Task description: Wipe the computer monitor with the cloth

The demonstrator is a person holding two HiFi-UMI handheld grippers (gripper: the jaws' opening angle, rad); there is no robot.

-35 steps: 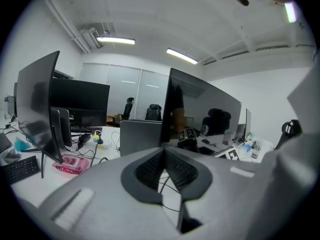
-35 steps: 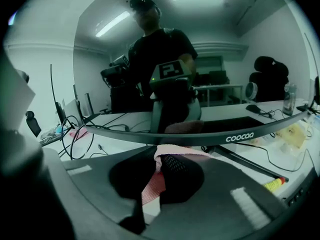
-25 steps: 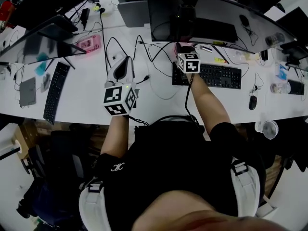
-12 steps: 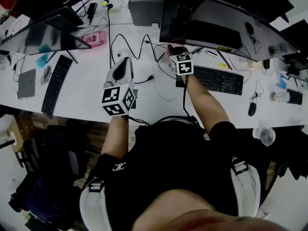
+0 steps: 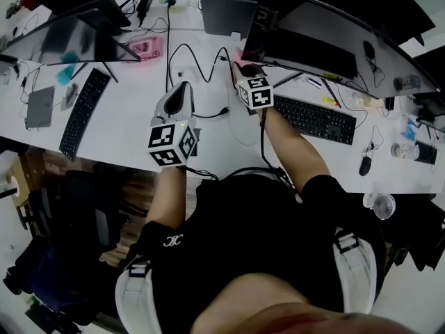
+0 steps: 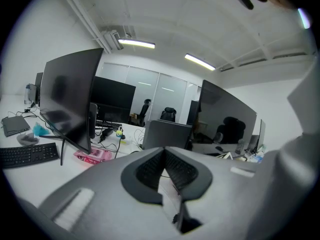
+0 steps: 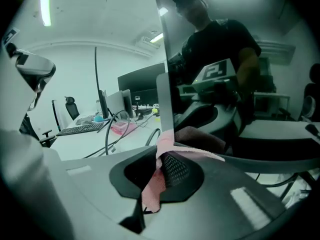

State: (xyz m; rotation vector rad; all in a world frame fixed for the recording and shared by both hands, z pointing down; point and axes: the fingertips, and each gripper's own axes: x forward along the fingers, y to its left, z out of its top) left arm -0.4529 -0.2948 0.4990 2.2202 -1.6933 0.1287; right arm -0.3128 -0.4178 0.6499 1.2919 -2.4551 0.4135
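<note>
Head view gives us the white desk (image 5: 125, 127), bare between its cables left of the curved monitor (image 5: 313, 37). Our right gripper (image 7: 161, 159) clamps the pink cloth (image 7: 151, 186) against the monitor's lower left edge. Our left gripper (image 6: 163, 154) hangs closed and empty, well apart.

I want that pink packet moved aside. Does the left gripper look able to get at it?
Probably yes: the left gripper, shut and empty, hovers close to the pink packet, with only bare desk and one thin black cable between them.
</note>
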